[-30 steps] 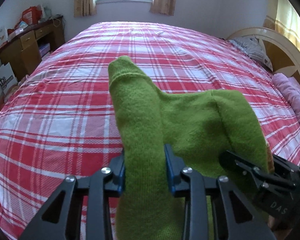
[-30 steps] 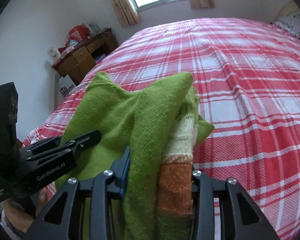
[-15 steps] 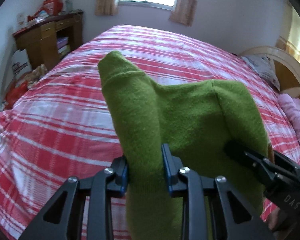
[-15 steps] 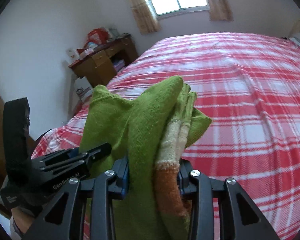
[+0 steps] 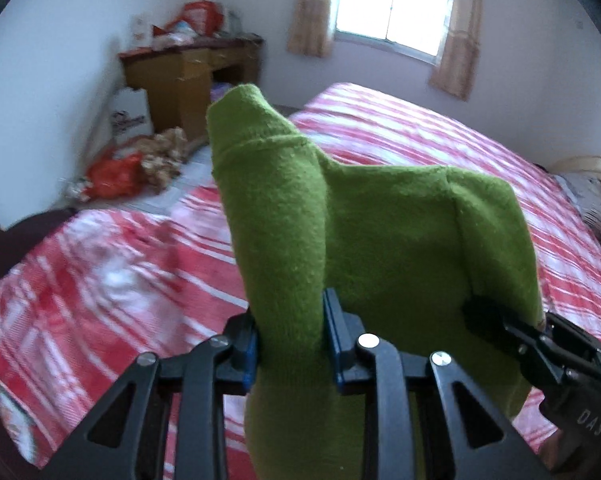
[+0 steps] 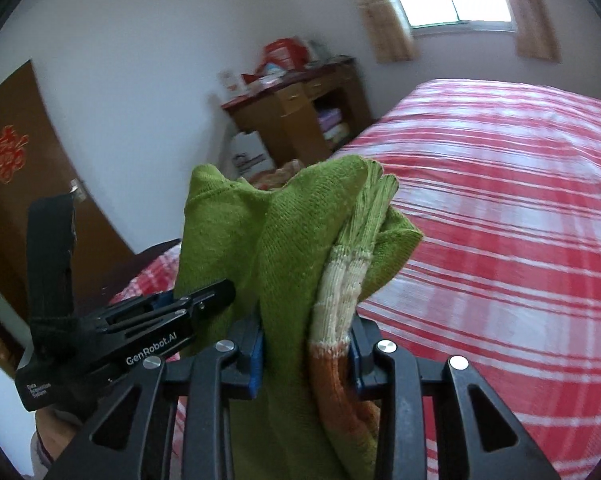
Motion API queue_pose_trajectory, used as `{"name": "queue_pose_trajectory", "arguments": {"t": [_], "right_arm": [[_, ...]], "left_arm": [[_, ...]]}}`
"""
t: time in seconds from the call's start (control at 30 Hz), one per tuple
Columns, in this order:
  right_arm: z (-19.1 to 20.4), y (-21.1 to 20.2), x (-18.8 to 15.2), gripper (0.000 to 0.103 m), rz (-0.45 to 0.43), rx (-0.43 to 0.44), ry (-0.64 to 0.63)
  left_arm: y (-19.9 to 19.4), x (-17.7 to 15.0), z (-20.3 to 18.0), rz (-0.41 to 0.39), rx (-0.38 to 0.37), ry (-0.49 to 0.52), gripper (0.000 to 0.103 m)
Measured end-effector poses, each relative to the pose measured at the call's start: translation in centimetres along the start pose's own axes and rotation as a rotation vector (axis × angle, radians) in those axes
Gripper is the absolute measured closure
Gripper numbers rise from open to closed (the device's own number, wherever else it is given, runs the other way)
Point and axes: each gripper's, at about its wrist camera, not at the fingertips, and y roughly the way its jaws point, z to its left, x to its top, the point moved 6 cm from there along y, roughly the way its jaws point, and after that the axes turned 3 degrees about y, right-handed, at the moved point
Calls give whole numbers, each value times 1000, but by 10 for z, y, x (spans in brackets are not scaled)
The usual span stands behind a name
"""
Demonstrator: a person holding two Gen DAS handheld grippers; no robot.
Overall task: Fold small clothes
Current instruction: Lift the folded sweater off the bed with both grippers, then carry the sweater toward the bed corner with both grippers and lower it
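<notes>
Both grippers hold one green knitted garment with cream and orange stripes up above the red-and-white checked bedspread: left gripper pinching one bunched edge, right gripper clamped on the other, close alongside.

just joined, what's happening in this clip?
A person with two handheld grippers is holding a small green knitted garment with cream and orange striped trim in the air above a bed with a red-and-white plaid cover. The left gripper is clamped on one bunched part, the right gripper on another, including the striped edge. The garment is gathered between them, not laid flat. No fold is set down on the bed yet.
</notes>
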Motion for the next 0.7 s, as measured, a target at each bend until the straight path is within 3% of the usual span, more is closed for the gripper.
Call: {"name": "queue_pose_trajectory", "arguments": {"t": [0.17, 0.3, 0.4, 0.53, 0.63, 0.7], "right_arm": [[31, 35, 12, 70, 10, 73, -24], [45, 65, 26, 70, -33, 117, -58], [44, 95, 35, 71, -60, 95, -78], [19, 146, 42, 72, -41, 1, -88], [-14, 181, 34, 72, 9, -90, -78], [-31, 187, 32, 72, 41, -61, -12]], "left_arm": [[0, 13, 38, -28, 83, -16, 76], [15, 28, 62, -51, 140, -21, 77], [35, 39, 71, -77, 181, -11, 81], [76, 46, 74, -96, 264, 2, 92], [115, 37, 74, 3, 268, -2, 92], [133, 27, 80, 60, 248, -46, 90]]}}
